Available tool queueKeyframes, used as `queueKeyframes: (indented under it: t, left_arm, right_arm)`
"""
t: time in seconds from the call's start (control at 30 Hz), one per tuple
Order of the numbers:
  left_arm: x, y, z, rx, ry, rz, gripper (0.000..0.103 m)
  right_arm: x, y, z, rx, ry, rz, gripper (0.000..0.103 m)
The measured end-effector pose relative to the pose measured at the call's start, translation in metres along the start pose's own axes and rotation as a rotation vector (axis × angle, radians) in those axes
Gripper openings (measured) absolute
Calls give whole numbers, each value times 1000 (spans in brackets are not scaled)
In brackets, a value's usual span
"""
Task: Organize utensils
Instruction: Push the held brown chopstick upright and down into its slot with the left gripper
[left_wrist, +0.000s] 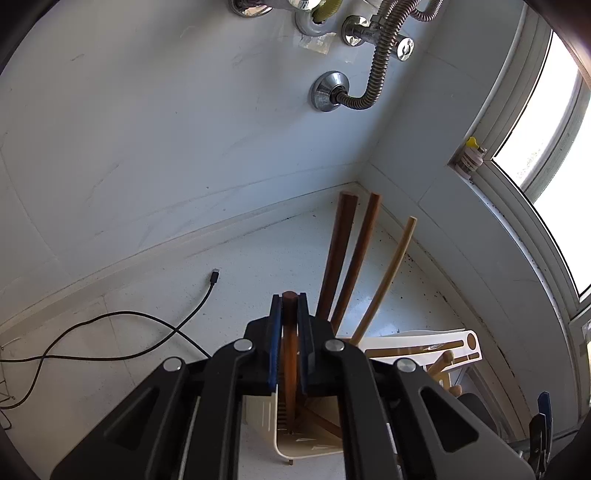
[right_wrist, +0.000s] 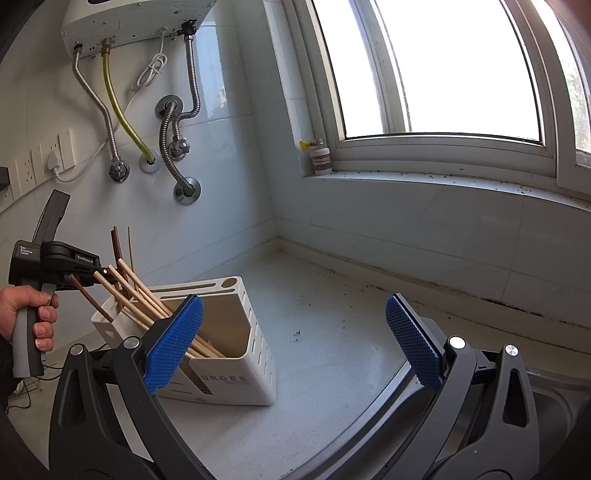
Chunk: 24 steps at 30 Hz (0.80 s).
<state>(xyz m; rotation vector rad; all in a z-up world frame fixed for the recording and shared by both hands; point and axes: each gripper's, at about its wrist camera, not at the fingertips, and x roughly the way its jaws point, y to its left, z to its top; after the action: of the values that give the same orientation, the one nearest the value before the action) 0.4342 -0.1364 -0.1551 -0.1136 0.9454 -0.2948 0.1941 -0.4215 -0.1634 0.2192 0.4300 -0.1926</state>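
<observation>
The left gripper (left_wrist: 290, 299) is pinching a dark brown chopstick (left_wrist: 290, 354) between its blue-padded jaws, just above the holder (right_wrist: 236, 332). The stick's lower end is disappearing into the holder, behind the black linkage. No earlier view is on hand, so only the closed grip is showing.

The holder, a white plastic box with slotted walls, is standing on the speckled pale bench (right_wrist: 332, 332). The right gripper's near pad is partly covering it, and its front lettering is hard to read.

Inside the holder, pale wooden chopsticks (right_wrist: 147, 295) are leaning toward the person's hand (right_wrist: 29, 314), while two brown sticks (left_wrist: 351, 254) are rising near upright.

The right gripper (right_wrist: 295, 343) is hovering beside the holder with jaws wide apart, holding nothing.

A thin black cable (left_wrist: 110, 325) is trailing across the bench, cut off at the frame edge.
</observation>
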Motion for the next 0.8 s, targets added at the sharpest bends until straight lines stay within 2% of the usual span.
queueKeyframes:
  t: [0.37,0.6,0.8]
  left_arm:
    - [-7,-1,1,8,-8,-9,8]
    - [-6,1,1,2,-10,-41,8]
    - [-6,11,6,-42,-24,-69,8]
  right_arm:
    - [0,-2,-1,4,1,-4,95]
    - [0,-2,0,-1,0,-2,95]
    - [-1,-2,-1,-4,4,-2,95]
